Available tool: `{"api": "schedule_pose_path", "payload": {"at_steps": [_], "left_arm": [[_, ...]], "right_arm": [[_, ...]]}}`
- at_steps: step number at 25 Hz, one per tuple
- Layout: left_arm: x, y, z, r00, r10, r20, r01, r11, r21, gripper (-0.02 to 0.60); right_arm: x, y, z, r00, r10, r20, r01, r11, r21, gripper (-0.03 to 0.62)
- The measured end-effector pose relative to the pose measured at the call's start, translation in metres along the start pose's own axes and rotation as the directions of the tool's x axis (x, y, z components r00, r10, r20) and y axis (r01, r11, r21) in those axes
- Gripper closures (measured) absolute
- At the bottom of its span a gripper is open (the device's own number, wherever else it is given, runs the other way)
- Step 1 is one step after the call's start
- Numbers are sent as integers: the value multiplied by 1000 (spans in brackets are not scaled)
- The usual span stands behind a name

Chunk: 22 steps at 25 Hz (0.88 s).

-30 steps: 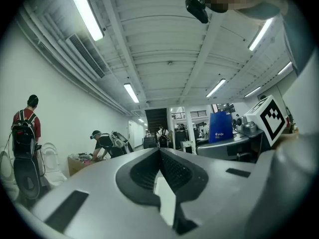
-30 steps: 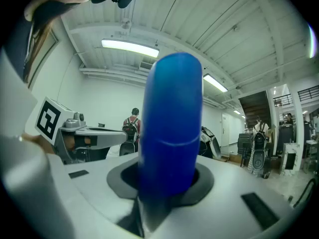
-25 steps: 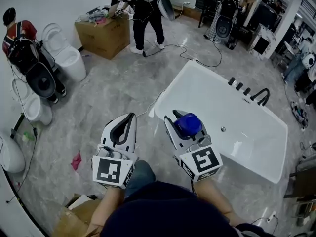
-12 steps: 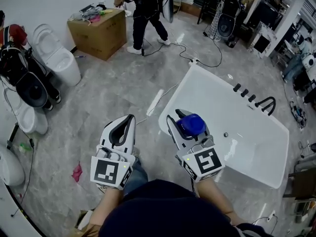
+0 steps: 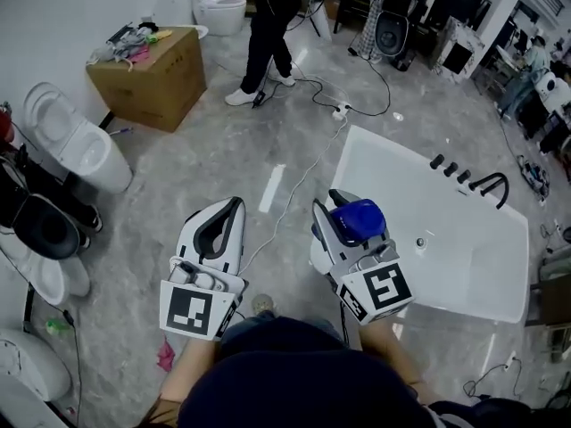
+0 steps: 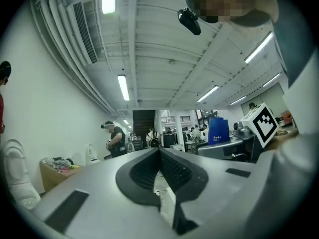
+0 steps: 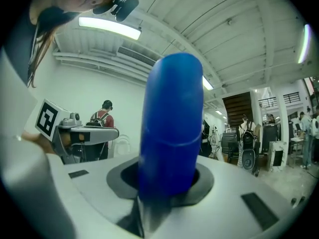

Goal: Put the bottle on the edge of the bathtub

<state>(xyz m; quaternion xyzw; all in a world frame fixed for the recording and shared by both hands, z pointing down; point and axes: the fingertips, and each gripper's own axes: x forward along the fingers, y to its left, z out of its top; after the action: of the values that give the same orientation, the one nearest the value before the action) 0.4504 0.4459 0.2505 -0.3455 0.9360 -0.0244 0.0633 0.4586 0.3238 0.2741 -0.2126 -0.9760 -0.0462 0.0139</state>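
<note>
**Right gripper**: the fingers are pinching one blue bottle by its body. The bottle is held in the air over the rounded near corner of the bathtub, not resting on it.

**Left gripper**: the fingers are pressed together with nothing between them.

**Markings:** there are two marker cubes, one per gripper, each face carrying a black-and-white square code. The left gripper view shows the bottle at 3 o'clock with white print too small to read.

**Bathtub:** one, white, lying at 2 o'clock from the grippers. Its far rim carries three black knobs and one black arched spout.

**Floor****:** glossy grey marbled tile, with black cables trailing across it.
- One cardboard box stands at 11 o'clock with clutter on top.
- One white toilet stands at 10 o'clock, with its lid raised.
- A second toilet stands at 12 o'clock.
- One person in dark clothes stands at 12 o'clock.

**Room:** white walls, and a white ribbed ceiling with strip lights.
</note>
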Motion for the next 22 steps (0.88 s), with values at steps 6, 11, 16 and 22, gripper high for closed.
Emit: {"api": "schedule_pose_path", "payload": {"at_steps": [6,11,16,22], "left_arm": [[35,34,-24,999,-45,-24,43,996,-72,557],[60,53,-48,998,-57,-36,53,993,-102,557],[109,70,-62,995,-94,-40,90,992,-85,557],[218,92,-70,986,-165,-28,162,984,-76,557]], "right_arm": [[43,-15,-13,997,-42,-65,43,999,12,470],[74,-32,-29,994,-56,-94,57,998,8,470],[113,-68,-42,993,-80,-91,81,997,16,470],[173,-151,-51,984,-149,-98,150,989,8,470]]}}
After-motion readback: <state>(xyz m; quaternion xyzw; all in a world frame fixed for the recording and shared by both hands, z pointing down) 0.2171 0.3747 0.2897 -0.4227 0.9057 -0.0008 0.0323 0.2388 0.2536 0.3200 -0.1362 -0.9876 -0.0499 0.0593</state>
